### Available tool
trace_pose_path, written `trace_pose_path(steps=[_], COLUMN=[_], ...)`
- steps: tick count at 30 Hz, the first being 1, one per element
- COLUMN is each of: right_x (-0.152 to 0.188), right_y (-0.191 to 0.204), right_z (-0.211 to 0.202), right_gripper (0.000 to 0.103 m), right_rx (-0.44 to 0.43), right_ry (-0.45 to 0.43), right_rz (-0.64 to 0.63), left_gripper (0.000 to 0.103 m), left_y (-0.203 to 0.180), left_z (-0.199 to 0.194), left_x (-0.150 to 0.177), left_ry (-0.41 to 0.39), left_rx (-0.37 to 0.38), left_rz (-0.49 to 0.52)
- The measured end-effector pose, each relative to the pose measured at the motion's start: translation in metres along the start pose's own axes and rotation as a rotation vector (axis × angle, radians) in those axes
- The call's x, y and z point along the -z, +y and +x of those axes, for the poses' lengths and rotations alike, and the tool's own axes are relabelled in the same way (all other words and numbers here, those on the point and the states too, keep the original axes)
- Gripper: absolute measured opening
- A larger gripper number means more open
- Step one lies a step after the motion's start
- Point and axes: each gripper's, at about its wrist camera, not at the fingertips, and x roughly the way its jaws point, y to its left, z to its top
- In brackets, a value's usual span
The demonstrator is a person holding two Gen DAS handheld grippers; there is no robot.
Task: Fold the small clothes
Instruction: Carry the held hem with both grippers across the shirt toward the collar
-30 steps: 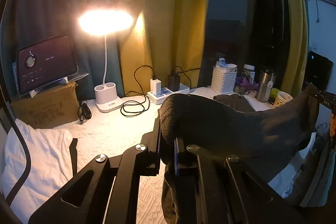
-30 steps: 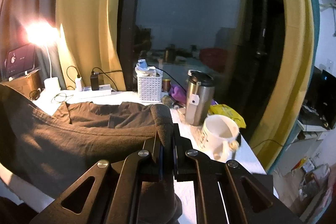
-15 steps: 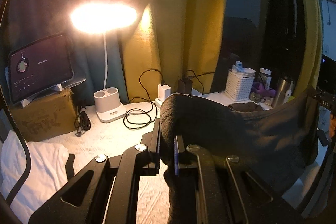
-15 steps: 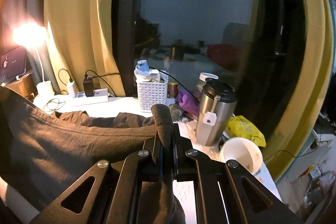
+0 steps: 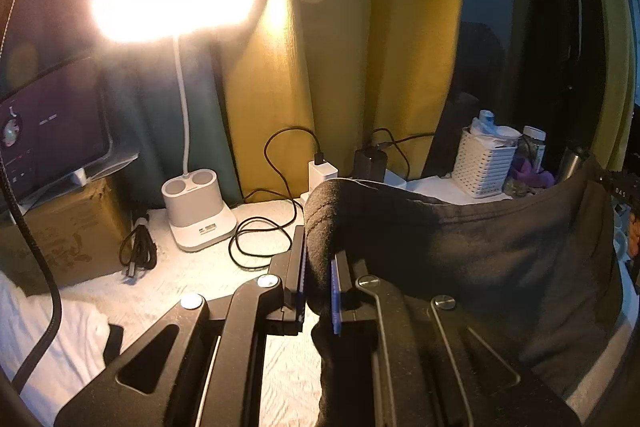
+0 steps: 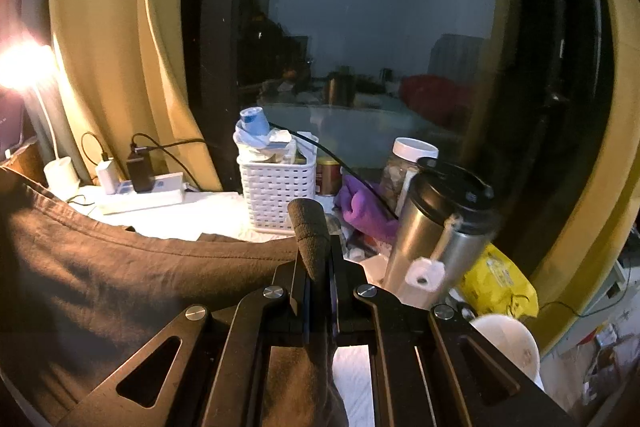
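A dark brown garment hangs stretched between my two grippers above the white table. My left gripper is shut on one bunched corner of it, which bulges up over the jaws. In the right wrist view the same garment spreads away to the left, and my right gripper is shut on its other corner, a rolled tip standing above the jaws. The cloth hides the table under it.
A lit desk lamp and a tablet on a cardboard box stand at the left. A power strip with chargers, a white basket, a steel tumbler, a white mug and a yellow bag line the window side.
Both grippers have carried the garment forward toward the curtain and window. The lamp, basket and tumbler look larger and nearer. The grips on the cloth are unchanged.
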Motion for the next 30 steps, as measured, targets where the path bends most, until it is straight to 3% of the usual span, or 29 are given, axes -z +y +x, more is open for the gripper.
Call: trace_pose_path(steps=[15,21,27,30], right_x=[-0.005,0.011,0.032,0.034], right_y=[0.013,0.028,0.034,0.037], right_z=[0.113,0.155,0.176,0.176], right_gripper=[0.006,0.006,0.008,0.009], right_rx=[-0.007,0.013,0.046,0.056], right_ry=[0.113,0.194,0.301,0.309], right_rz=[-0.071,-0.112,-0.143,-0.156], left_gripper=[0.008,0.008,0.008,0.008], left_y=[0.008,0.017,0.02,0.021], left_z=[0.081,0.118,0.139,0.144], left_x=[0.005,0.026,0.043,0.049], left_ry=[0.09,0.225,0.294,0.311], left_rx=[-0.065,-0.096,-0.11,-0.122], left_rz=[0.002,-0.031,-0.032,-0.022])
